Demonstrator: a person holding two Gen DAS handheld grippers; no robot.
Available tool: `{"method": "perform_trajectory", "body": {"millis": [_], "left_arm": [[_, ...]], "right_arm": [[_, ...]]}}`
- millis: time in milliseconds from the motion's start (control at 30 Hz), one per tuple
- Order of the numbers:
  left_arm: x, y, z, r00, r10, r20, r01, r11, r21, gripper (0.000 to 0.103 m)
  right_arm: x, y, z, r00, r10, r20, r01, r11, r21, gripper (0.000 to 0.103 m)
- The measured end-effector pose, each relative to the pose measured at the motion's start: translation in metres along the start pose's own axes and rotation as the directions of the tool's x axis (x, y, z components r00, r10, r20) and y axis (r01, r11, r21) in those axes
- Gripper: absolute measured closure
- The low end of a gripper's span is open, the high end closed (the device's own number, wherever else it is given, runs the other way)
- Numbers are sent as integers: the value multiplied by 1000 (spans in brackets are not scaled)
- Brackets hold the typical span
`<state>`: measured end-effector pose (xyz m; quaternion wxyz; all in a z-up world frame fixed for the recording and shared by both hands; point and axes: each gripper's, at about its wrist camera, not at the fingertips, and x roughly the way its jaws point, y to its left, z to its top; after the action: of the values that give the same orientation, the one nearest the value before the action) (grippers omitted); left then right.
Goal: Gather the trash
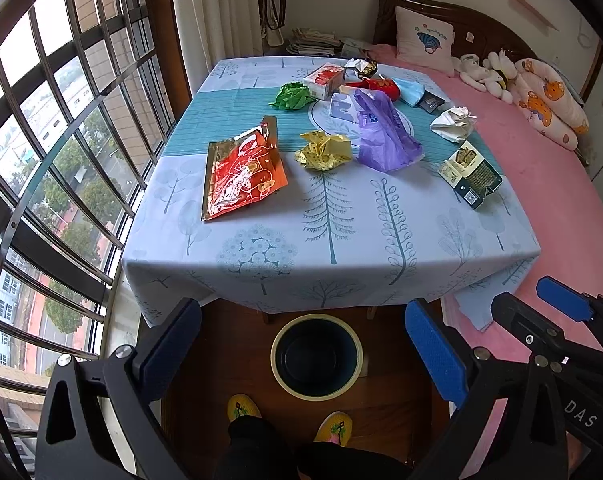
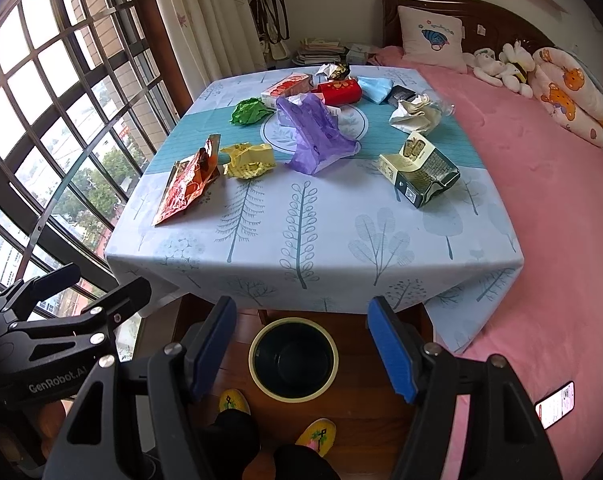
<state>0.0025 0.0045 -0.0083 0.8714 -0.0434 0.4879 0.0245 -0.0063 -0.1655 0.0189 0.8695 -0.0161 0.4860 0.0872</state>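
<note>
Both grippers hang wide open w/ nothing in them: left gripper, right gripper, each over the bin on the floor by the table. Trash sits on the cloth: red wrapper, yellow wad, purple bag, green carton. Bed right alongside. Left gripper's body reads "GenRobot.AI".

light: daylight from window at left | shadows: soft | focus: sharp | edges: fisheye-curved, dark corners
</note>
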Motion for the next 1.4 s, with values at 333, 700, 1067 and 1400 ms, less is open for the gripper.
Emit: {"method": "perform_trajectory", "body": {"millis": [333,700,1067,1400], "left_arm": [[-1,-2,3,1000,3,-2,-4,1000,-2,2],[-10,-5,14,999,34,15,-34,999,-1,5],[-27,7,35,996,60,59,-59,998,-20,5],[-17,21,60,995,65,79,-64,998,-17,5]], "right_arm": [[0,1,3,1000,6,1,-6,1000,-1,34],[-6,-4,15,999,40,36,-40,999,1,34],[-13,-1,34,994,57,94,-55,998,-15,34],[-6,7,58,990,29,138,-27,999,-20,34]]}}
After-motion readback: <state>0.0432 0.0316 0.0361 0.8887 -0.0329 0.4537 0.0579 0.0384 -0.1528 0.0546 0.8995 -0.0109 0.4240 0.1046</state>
